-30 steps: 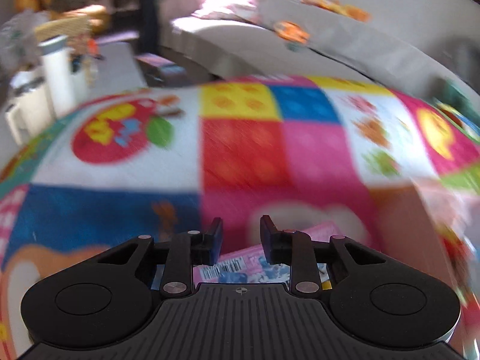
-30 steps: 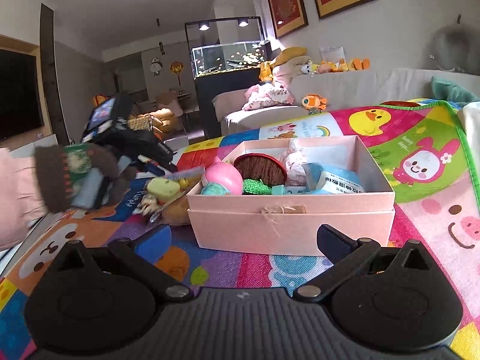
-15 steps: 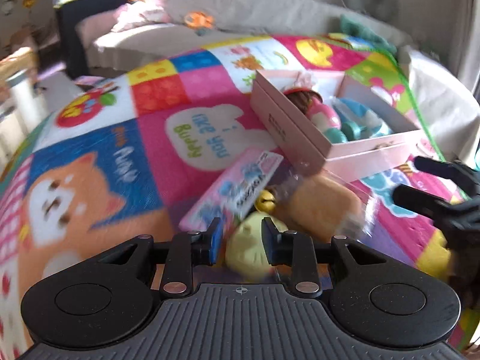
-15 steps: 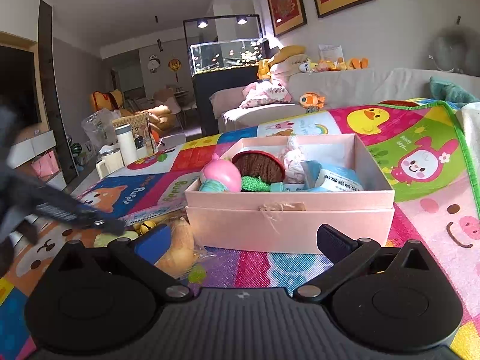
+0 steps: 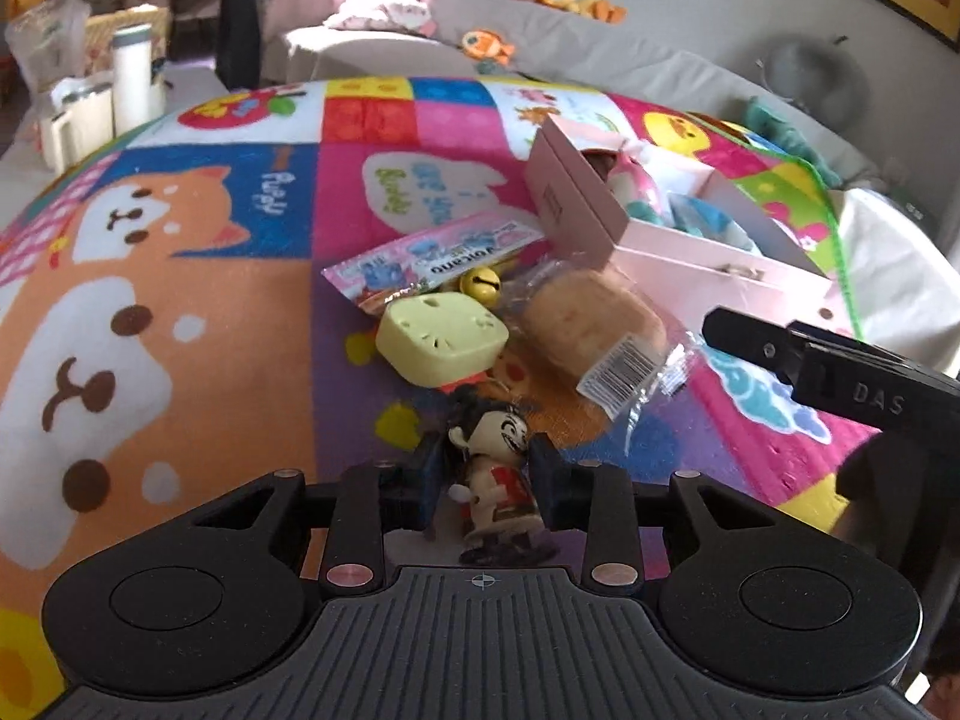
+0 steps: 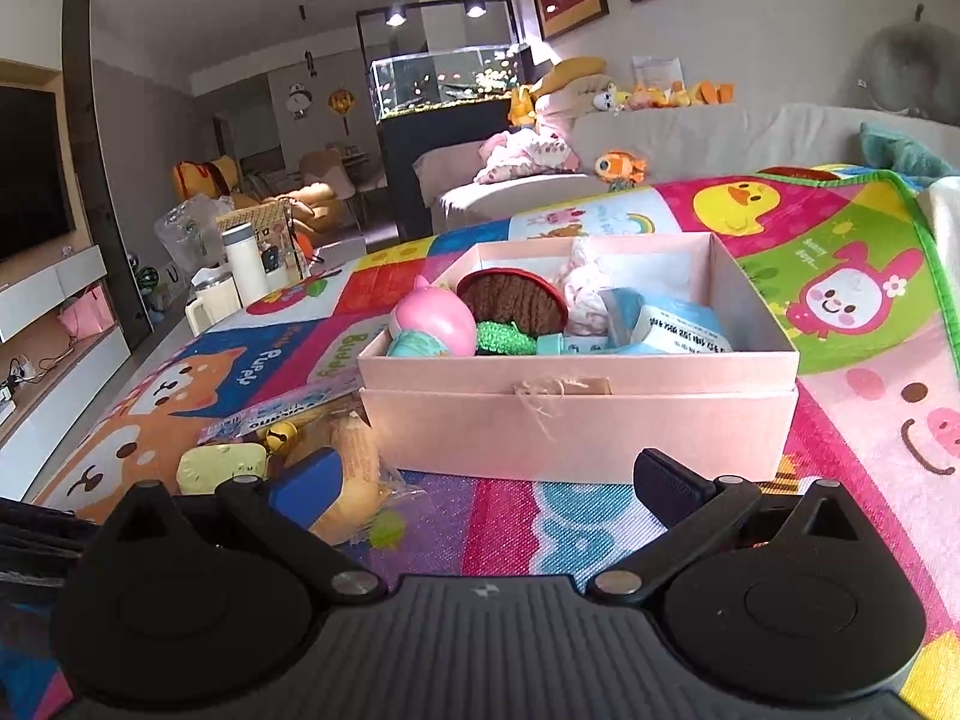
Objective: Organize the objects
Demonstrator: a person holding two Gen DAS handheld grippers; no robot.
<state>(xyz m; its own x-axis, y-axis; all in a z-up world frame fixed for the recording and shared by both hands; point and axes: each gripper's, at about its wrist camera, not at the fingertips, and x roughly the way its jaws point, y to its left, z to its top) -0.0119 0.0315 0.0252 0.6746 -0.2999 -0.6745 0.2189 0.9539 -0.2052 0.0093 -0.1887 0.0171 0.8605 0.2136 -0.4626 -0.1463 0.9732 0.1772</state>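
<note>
My left gripper (image 5: 483, 468) has its jaws on either side of a small cartoon figurine (image 5: 495, 474) that lies on the colourful play mat (image 5: 180, 276); whether they press on it I cannot tell. Beyond it lie a pale yellow square toy (image 5: 441, 336), a wrapped bread roll (image 5: 591, 321), a yellow bell (image 5: 480, 285) and a pink snack packet (image 5: 438, 255). The pink box (image 6: 576, 414) holds several toys. My right gripper (image 6: 486, 480) is open and empty, just in front of the box, and shows at the right of the left wrist view (image 5: 744, 336).
A white thermos (image 6: 245, 264) and a kettle (image 6: 210, 300) stand at the mat's far left edge. A sofa with plush toys (image 6: 618, 165) and a fish tank (image 6: 450, 81) are behind. A white cloth (image 5: 894, 276) lies right of the box.
My left gripper has swung from over the mat down to the pile of loose toys, and the figurine now sits between its jaws. The right gripper has stayed still and open.
</note>
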